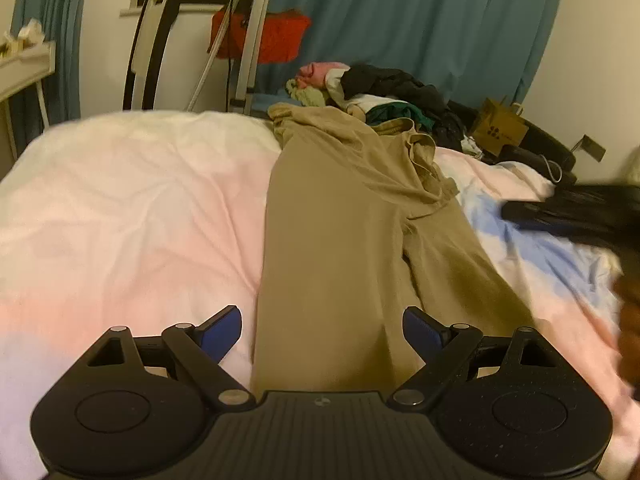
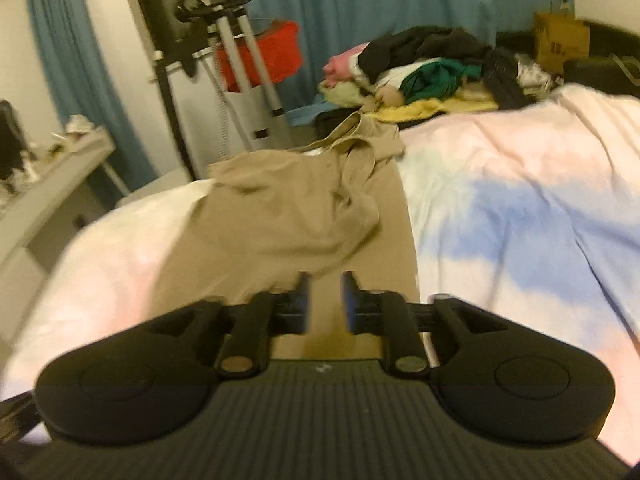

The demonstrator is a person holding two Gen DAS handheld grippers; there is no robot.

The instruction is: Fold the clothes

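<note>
A bed [image 1: 120,208] with a pale pink, white and blue cover fills both views. Tan trousers [image 1: 340,240] lie lengthwise along it, legs flat and reaching toward the near edge, the waist bunched and rumpled toward the far edge. Just beyond the waist, at the far edge, sits a pile of clothes [image 1: 384,92] in black, pink, green and white. Blue curtains [image 1: 420,20] hang behind. The left gripper [image 1: 322,330] hovers over the near end of the trouser legs, its blue-padded fingers spread wide, holding nothing. The right gripper [image 2: 325,304] is low over the trousers, its fingers narrowed to a small gap with tan cloth showing between; whether they pinch it is unclear.
</note>
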